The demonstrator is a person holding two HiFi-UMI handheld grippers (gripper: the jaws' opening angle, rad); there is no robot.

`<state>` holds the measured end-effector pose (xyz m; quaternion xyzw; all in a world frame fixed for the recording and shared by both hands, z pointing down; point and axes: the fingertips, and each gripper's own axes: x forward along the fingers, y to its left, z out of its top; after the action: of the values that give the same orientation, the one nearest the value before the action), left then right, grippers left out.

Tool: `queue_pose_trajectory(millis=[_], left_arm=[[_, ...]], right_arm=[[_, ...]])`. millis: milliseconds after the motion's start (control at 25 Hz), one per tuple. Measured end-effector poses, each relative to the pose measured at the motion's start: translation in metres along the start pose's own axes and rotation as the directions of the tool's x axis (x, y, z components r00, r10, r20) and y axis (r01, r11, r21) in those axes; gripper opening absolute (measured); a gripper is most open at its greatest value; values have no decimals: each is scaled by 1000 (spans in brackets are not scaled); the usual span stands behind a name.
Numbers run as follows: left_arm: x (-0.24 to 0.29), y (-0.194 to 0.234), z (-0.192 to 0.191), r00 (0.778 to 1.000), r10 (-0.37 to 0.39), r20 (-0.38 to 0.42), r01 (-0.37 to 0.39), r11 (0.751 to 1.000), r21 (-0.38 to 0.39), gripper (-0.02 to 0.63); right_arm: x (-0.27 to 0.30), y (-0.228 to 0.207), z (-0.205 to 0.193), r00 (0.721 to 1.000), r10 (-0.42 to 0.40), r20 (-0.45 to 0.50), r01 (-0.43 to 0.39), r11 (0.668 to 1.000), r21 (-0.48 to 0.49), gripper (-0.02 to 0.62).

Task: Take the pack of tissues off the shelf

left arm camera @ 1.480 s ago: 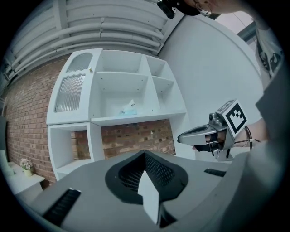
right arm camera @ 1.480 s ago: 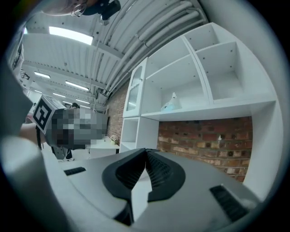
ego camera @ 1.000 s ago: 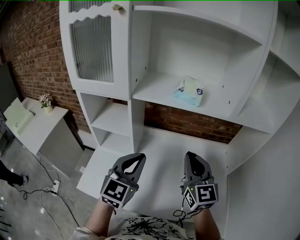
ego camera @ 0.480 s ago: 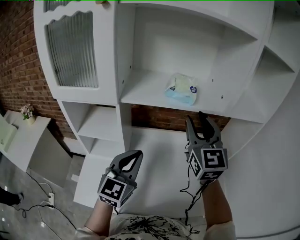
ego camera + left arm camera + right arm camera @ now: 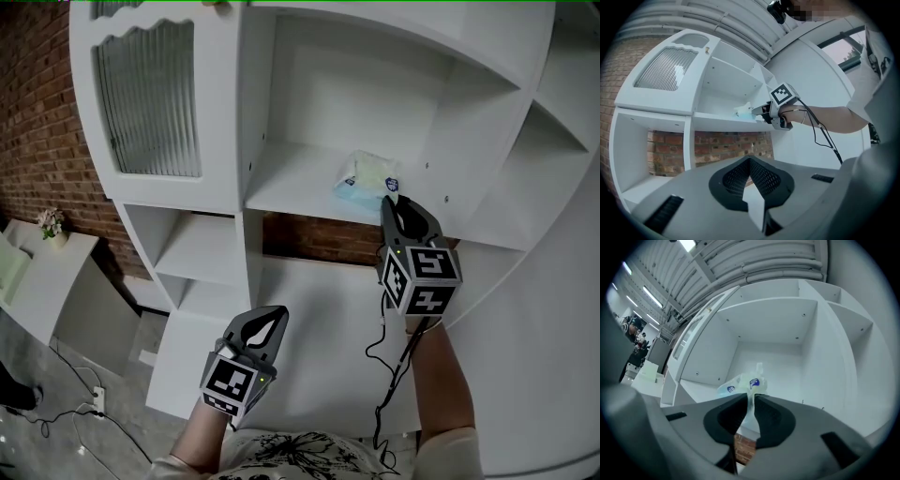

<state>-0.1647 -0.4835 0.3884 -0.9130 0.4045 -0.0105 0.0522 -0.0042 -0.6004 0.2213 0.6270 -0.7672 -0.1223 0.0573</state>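
The pack of tissues (image 5: 367, 176), pale blue and white with a dark logo, lies on the white shelf (image 5: 291, 187) in the middle bay of the cabinet. My right gripper (image 5: 398, 202) is raised to the shelf's front edge at the pack's near right corner. In the right gripper view its jaws are closing, and the thin end of the pack (image 5: 740, 383) is pinched between the tips of the right gripper (image 5: 751, 401). My left gripper (image 5: 267, 323) hangs low in front of the cabinet, shut and empty. The left gripper view shows its own tips (image 5: 750, 161) together and the pack (image 5: 744, 111) far off.
A ribbed glass door (image 5: 150, 98) closes the cabinet's upper left bay. Open white shelves (image 5: 202, 248) lie below it, with a brick wall (image 5: 319, 242) behind. A low white counter (image 5: 309, 319) runs under the middle bay. A curved side shelf (image 5: 525, 178) stands at right.
My right gripper has risen from the counter level up to the shelf, opened on the way, and now closes on the pack's near end. The left gripper has stayed low.
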Motion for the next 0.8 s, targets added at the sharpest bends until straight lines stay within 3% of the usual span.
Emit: queue_pose_trajectory(millis=[40, 160, 600, 800], left_arm=[[0, 1, 0, 1000, 2, 1, -2, 1000, -1, 15], [0, 4, 0, 1000, 14, 2, -14, 1000, -2, 15], [-7, -4, -5, 999, 30, -11, -30, 1000, -8, 15], [-14, -6, -7, 999, 38, -23, -38, 999, -4, 15]], right_arm=[[0, -1, -1, 1000, 0, -3, 0, 1000, 7, 31], [-2, -2, -2, 1000, 4, 2, -4, 1000, 16, 14], [-60, 25, 19, 989, 66, 132, -58, 996, -65, 9], [-93, 48, -2, 984, 111, 139, -106, 993, -47, 8]])
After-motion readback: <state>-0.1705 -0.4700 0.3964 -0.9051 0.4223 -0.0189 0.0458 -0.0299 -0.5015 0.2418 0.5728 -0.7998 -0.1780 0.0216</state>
